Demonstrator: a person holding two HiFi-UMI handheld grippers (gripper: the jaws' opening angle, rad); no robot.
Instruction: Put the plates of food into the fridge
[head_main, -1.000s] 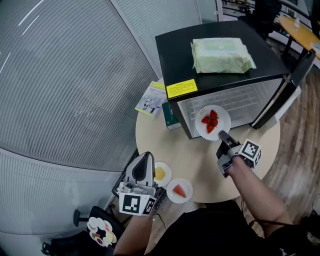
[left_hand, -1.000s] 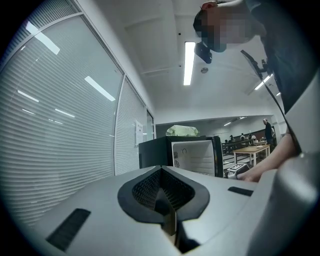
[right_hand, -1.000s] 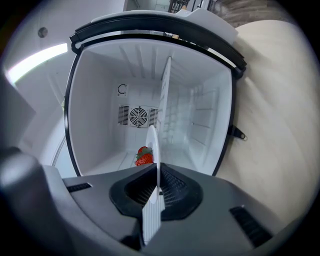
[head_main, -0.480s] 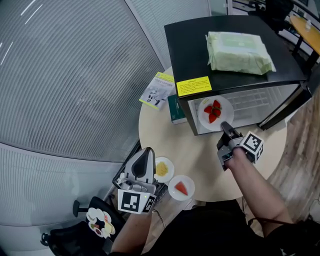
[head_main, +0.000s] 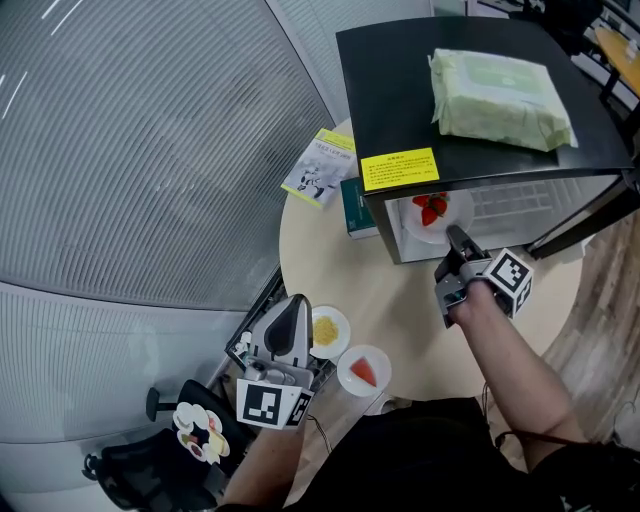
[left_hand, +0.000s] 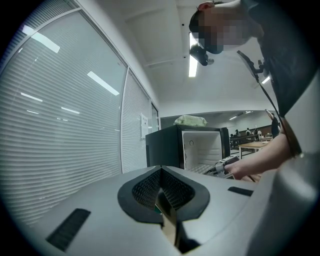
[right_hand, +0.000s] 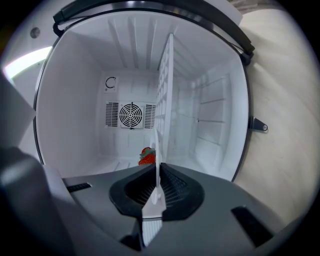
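My right gripper (head_main: 456, 242) is shut on the near rim of a white plate of strawberries (head_main: 431, 211), which lies partly inside the open black fridge (head_main: 440, 120). In the right gripper view the plate (right_hand: 158, 150) shows edge-on between the jaws of the right gripper (right_hand: 159, 171), with the strawberries (right_hand: 146, 156) beyond it in the white interior. My left gripper (head_main: 292, 305) hovers shut and holding nothing by the table's near-left edge. A plate of yellow food (head_main: 327, 331) and a plate with watermelon (head_main: 364, 371) sit just right of it. In its own view, the left gripper (left_hand: 161, 174) faces the fridge (left_hand: 187, 147).
The fridge door (head_main: 590, 220) swings open to the right. A green soft pack (head_main: 500, 85) lies on the fridge top. A booklet (head_main: 320, 168) and a dark book (head_main: 355, 208) lie on the round table (head_main: 400, 310) left of the fridge. A wire shelf (right_hand: 165, 90) divides the interior.
My right gripper has pushed the strawberry plate forward, from in front of the opening to partly inside the fridge. The left gripper has stayed put.
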